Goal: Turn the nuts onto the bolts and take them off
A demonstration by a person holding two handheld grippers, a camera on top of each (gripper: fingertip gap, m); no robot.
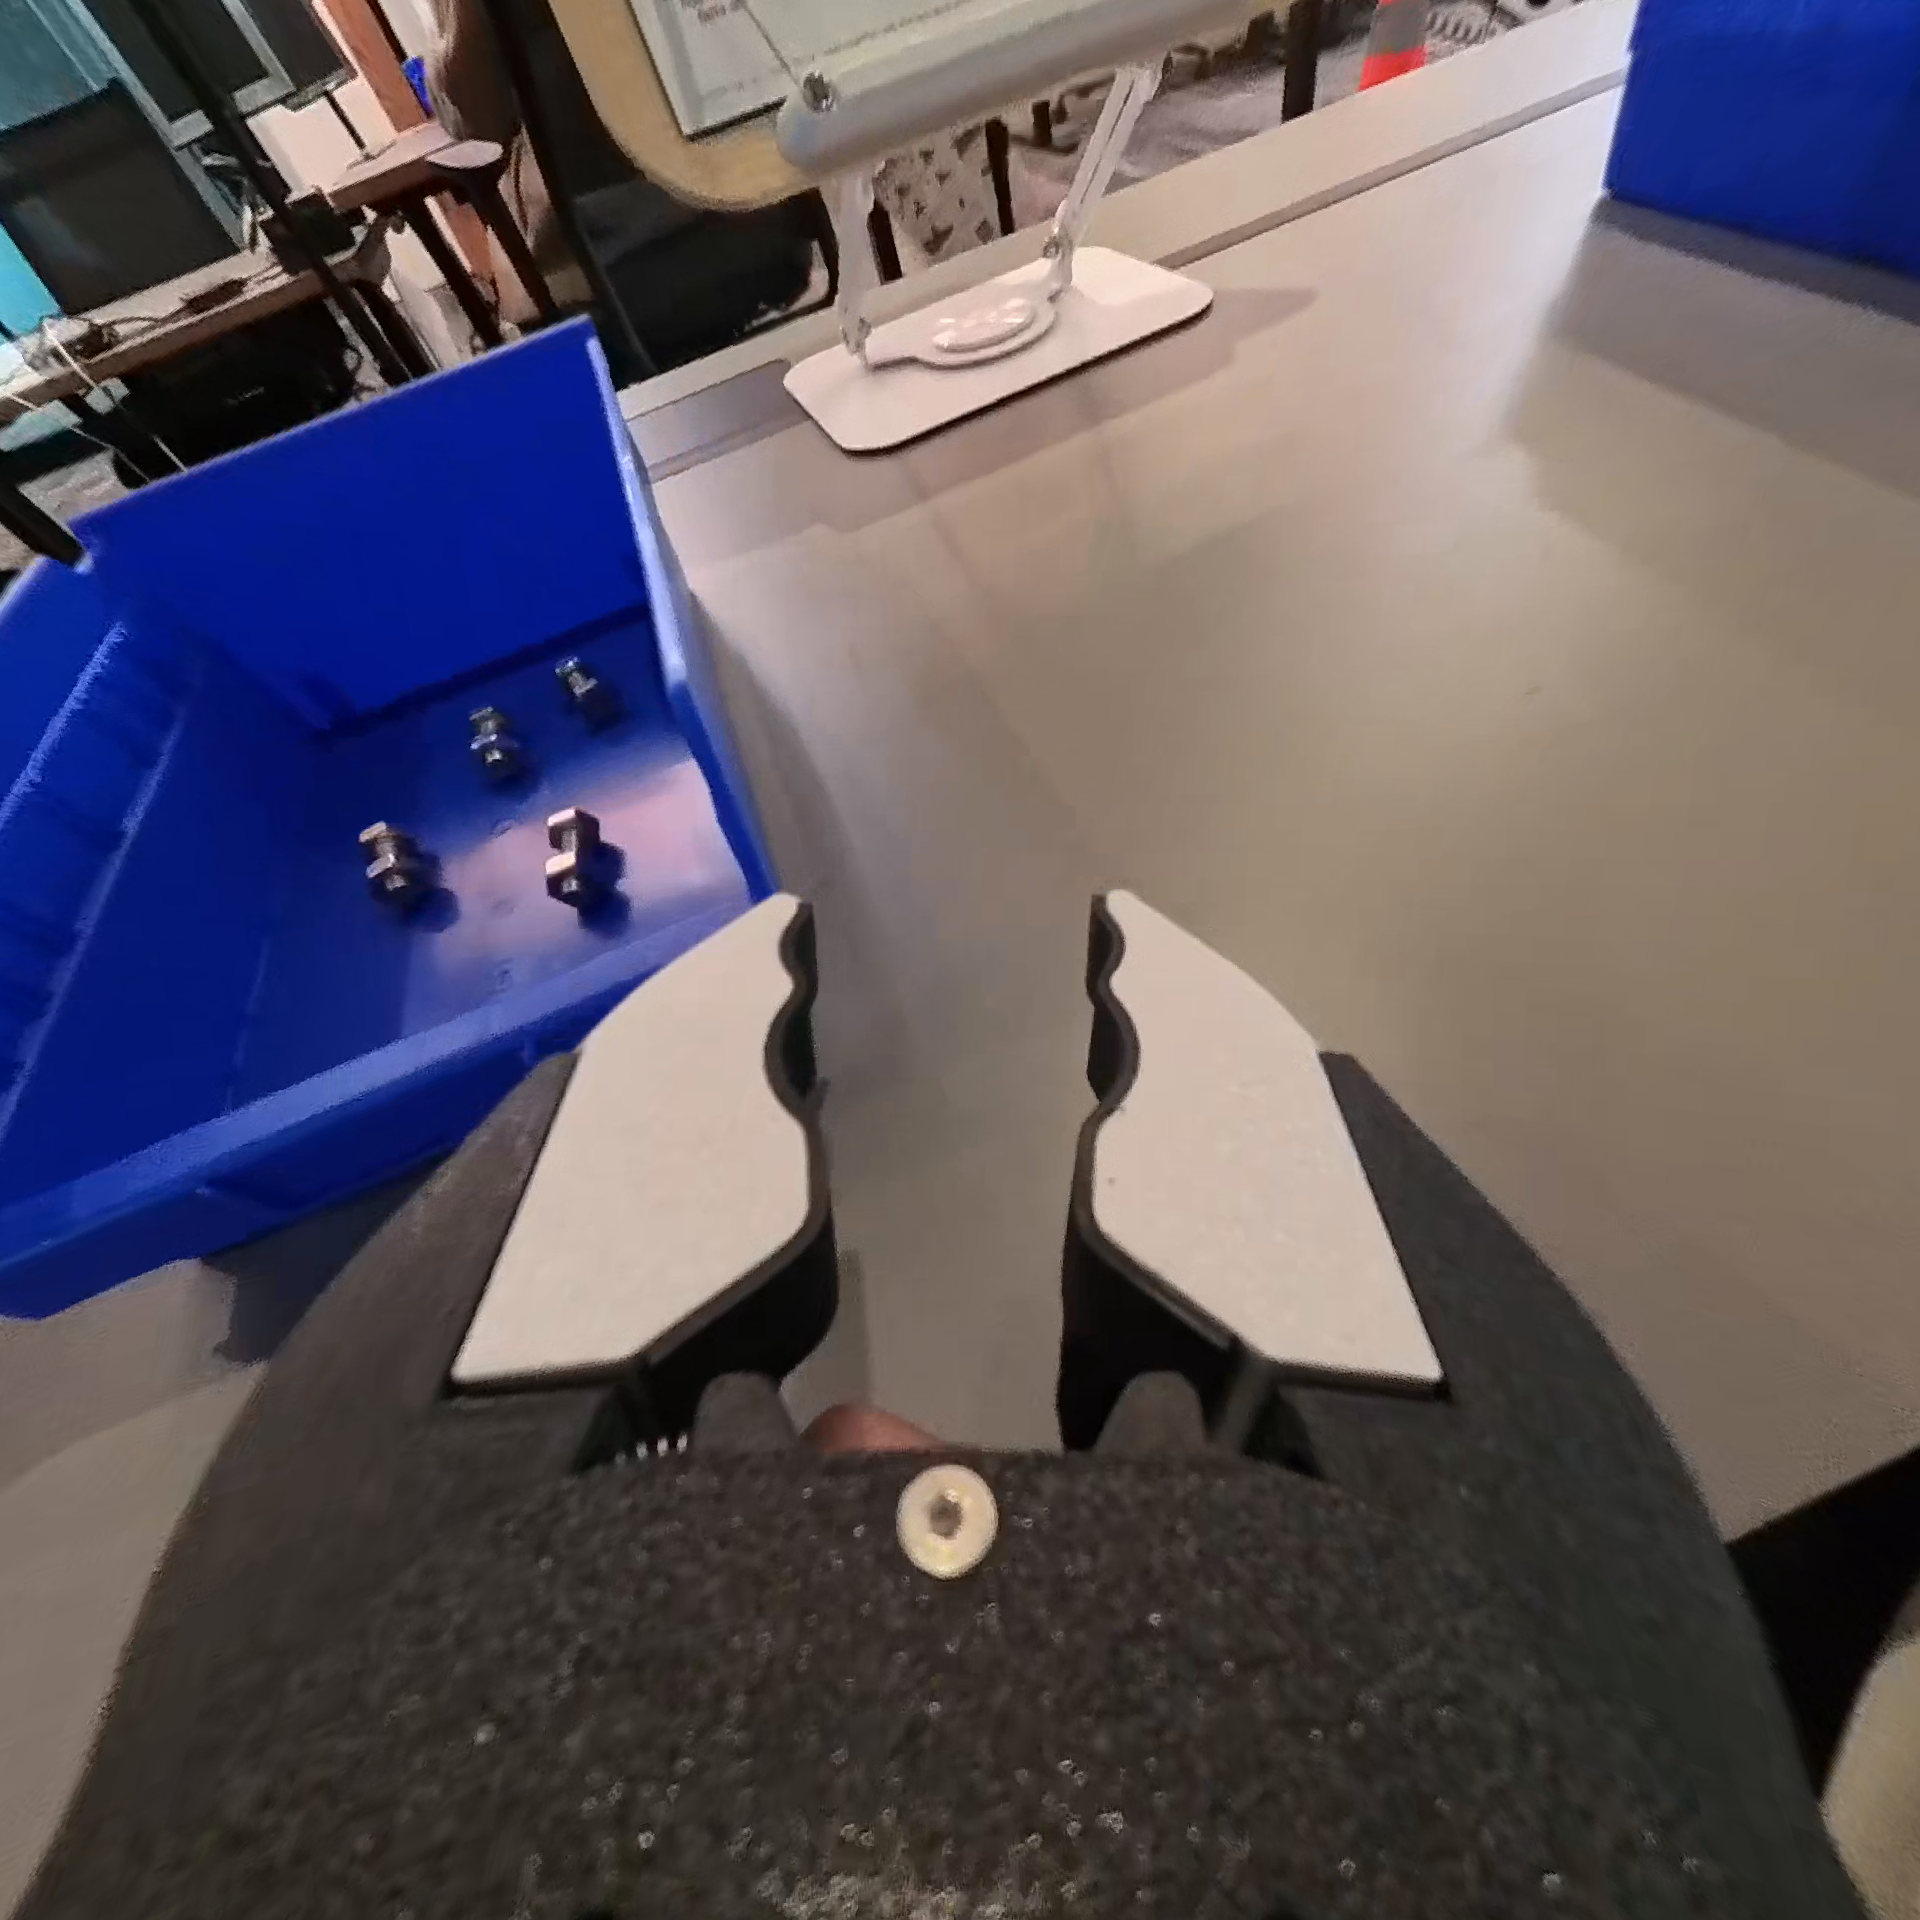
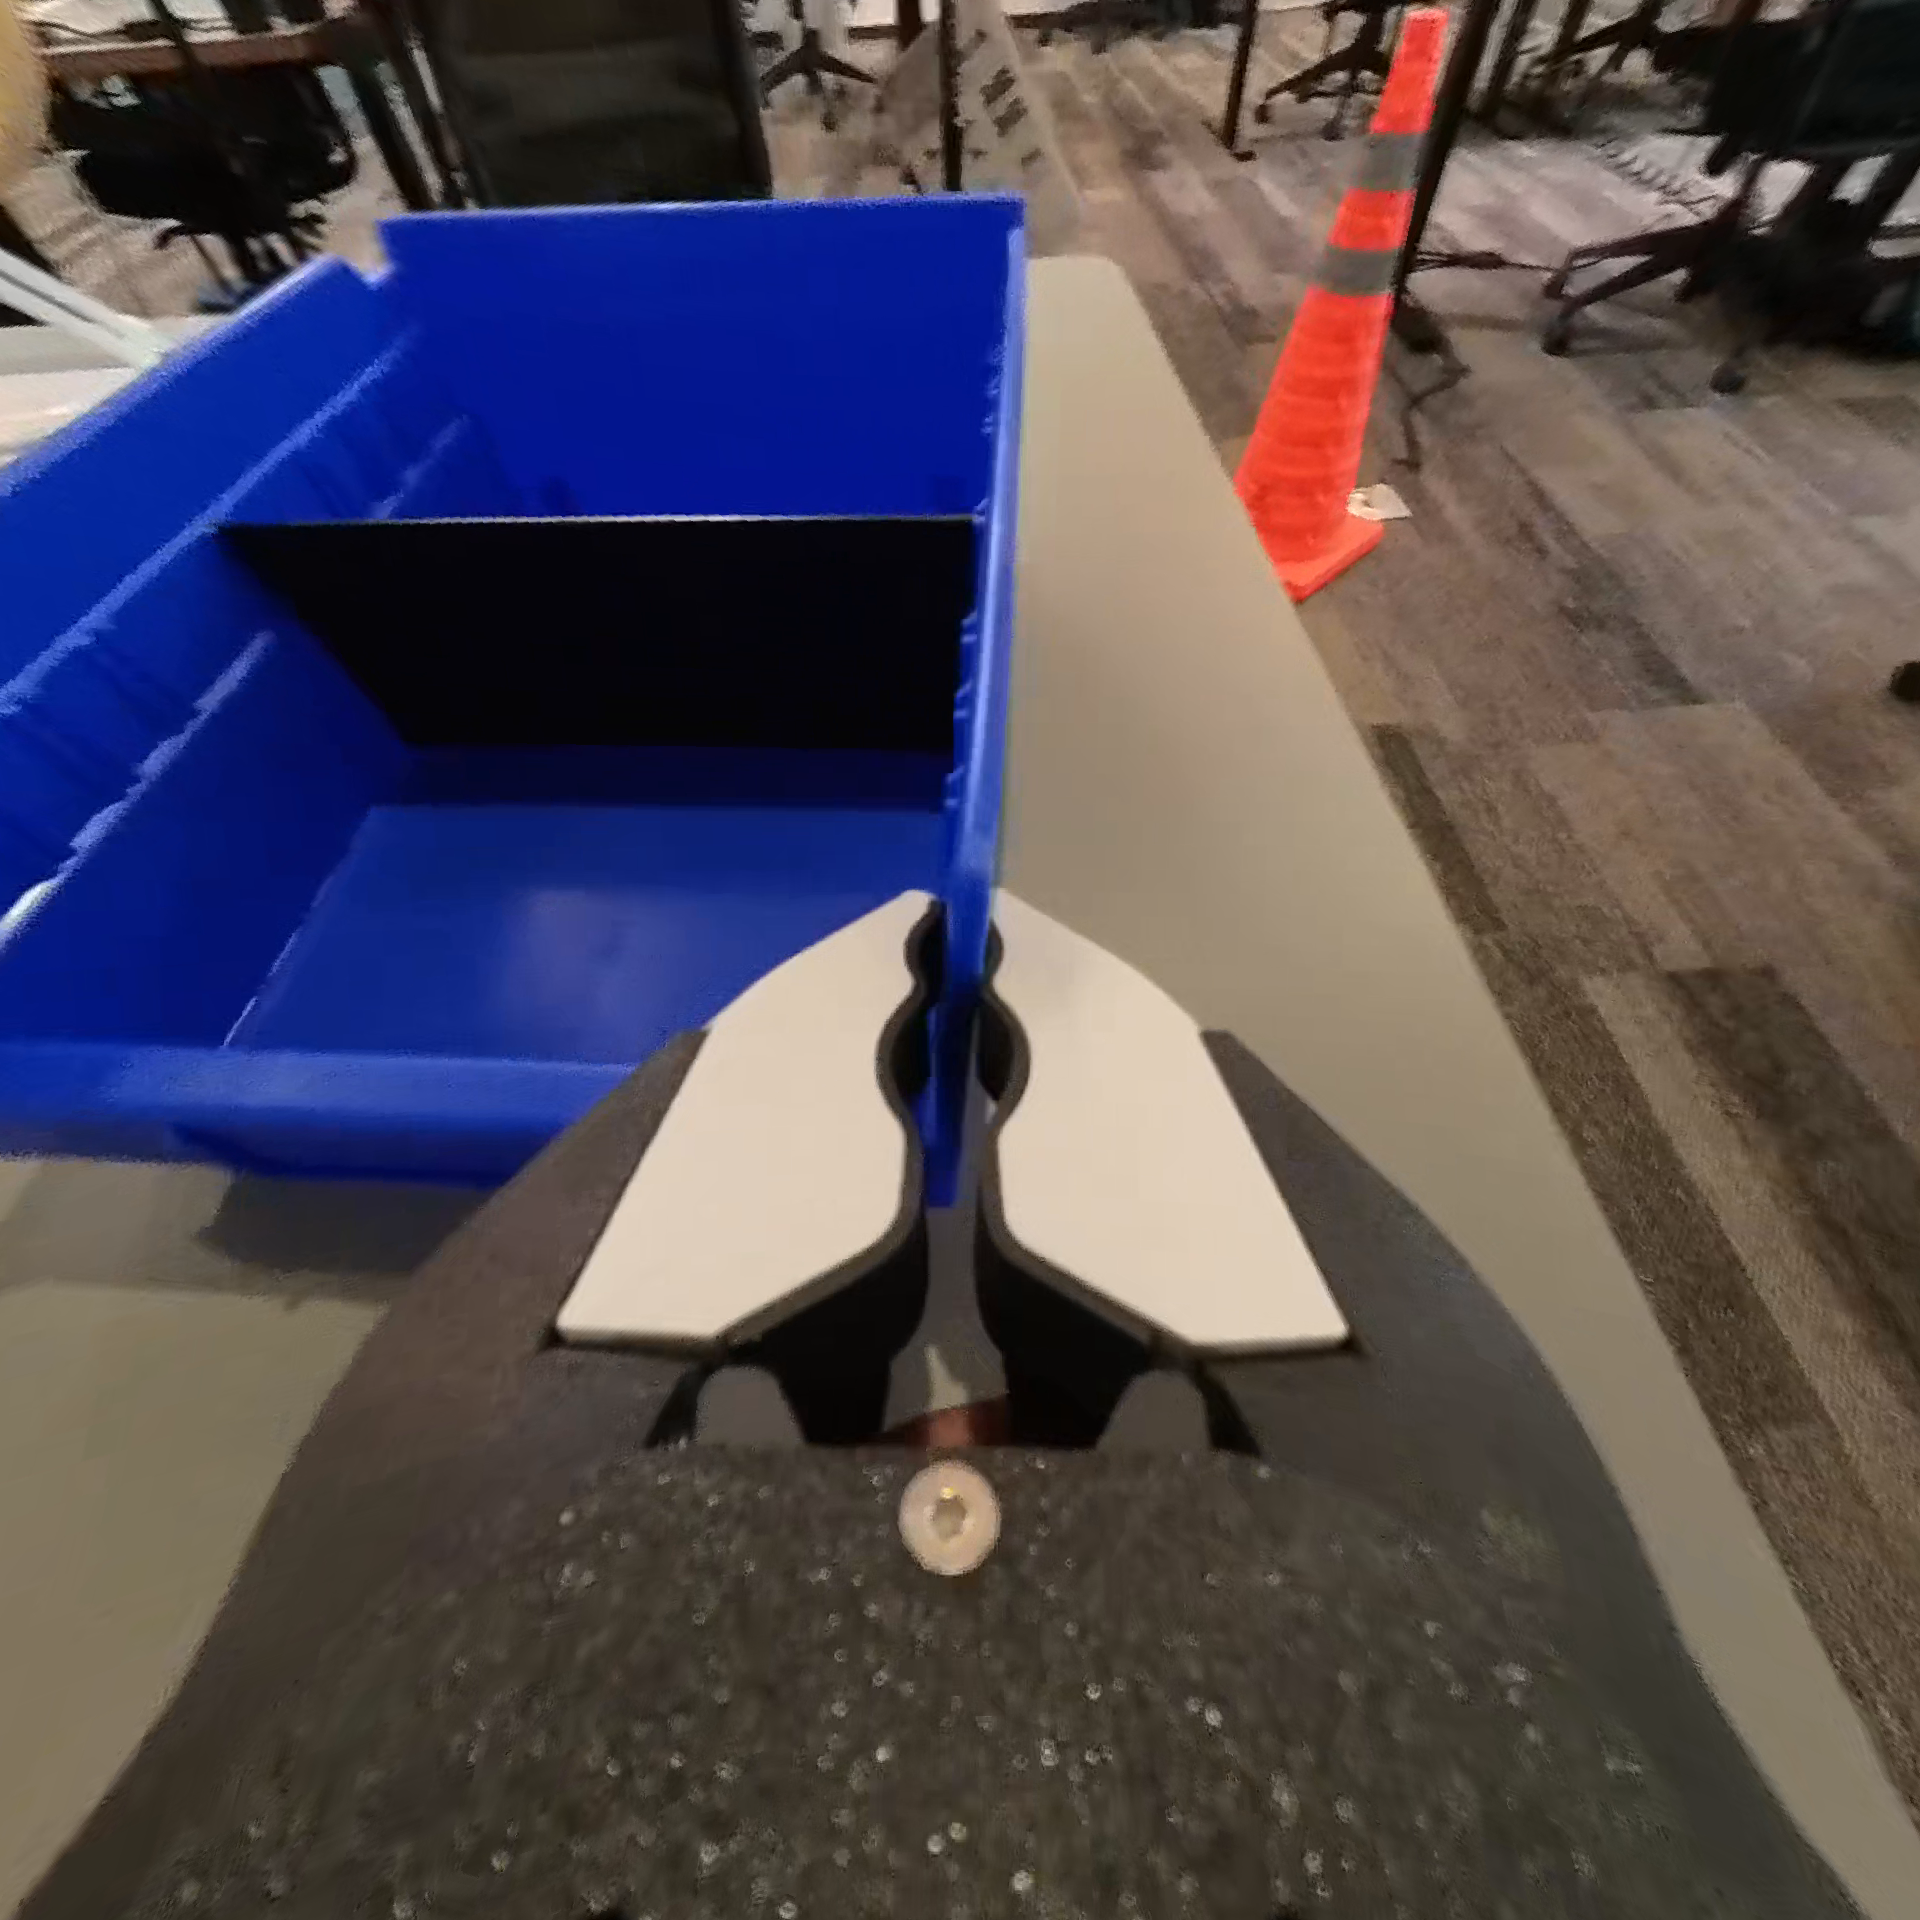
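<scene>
In the left wrist view a blue bin (image 1: 343, 582) sits at the table's left and holds several steel bolts with nuts on them (image 1: 566, 852), lying on its floor. My left gripper (image 1: 945, 925) is open and empty, just right of that bin's near right corner, above the grey table (image 1: 1351, 727). In the right wrist view my right gripper (image 2: 961, 935) is shut on the right side wall of a second blue bin (image 2: 623, 364). That bin's near compartment shows no parts, and a black divider (image 2: 623, 623) crosses it.
A white stand (image 1: 997, 353) with a tilted panel stands at the table's back edge. The second blue bin's corner shows at far right (image 1: 1787, 125). The table's right edge (image 2: 1351, 831) drops to the floor, where an orange cone (image 2: 1340, 343) stands. Across from one pair of fingers to the other is roughly 65 centimeters.
</scene>
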